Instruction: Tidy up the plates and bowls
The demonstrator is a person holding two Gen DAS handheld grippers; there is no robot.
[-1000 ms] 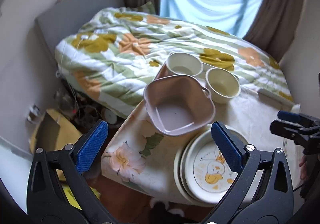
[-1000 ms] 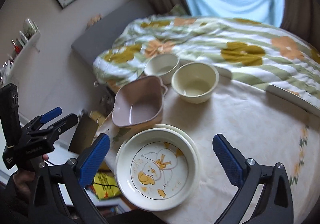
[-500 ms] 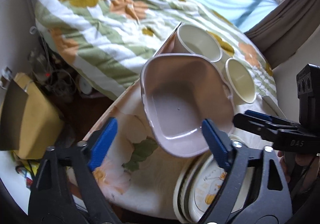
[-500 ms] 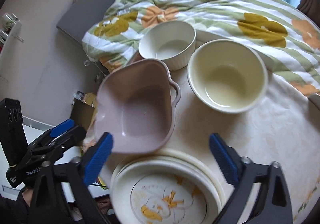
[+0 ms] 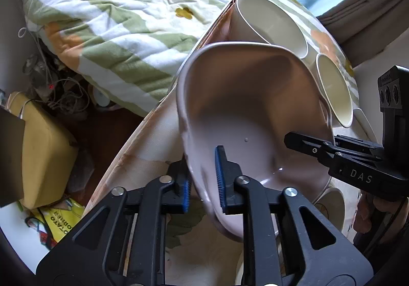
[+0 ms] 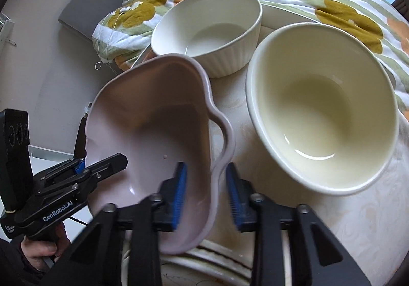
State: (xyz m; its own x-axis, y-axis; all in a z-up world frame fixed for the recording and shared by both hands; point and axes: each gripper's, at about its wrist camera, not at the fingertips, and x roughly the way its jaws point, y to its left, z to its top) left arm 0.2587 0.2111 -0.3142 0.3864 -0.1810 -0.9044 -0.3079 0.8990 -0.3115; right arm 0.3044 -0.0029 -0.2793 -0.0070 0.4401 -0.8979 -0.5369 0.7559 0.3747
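A pink dish with scalloped handles (image 5: 255, 96) sits on the table among the other crockery. My left gripper (image 5: 203, 185) is shut on its left wall, one blue pad inside and one outside. My right gripper (image 6: 206, 192) is shut on the opposite wall beside the handle (image 6: 226, 132). In each wrist view the other gripper shows across the dish: the right gripper (image 5: 309, 139), the left gripper (image 6: 102, 158). Behind the dish stand a white ribbed bowl (image 6: 204, 37) and a cream bowl (image 6: 322, 107). The dish's near edge overlaps a stack of plates (image 6: 217, 263).
The table (image 6: 345, 222) has a pale floral cloth, and its left edge drops to a floor with a yellow box (image 5: 43, 150) and cables. A bed with a flowered quilt (image 5: 115, 17) lies just behind the table. A hand (image 6: 41, 250) holds the left gripper's handle.
Both grippers came down and in toward the pink dish. Their jaws went from wide open to shut on its opposite walls.
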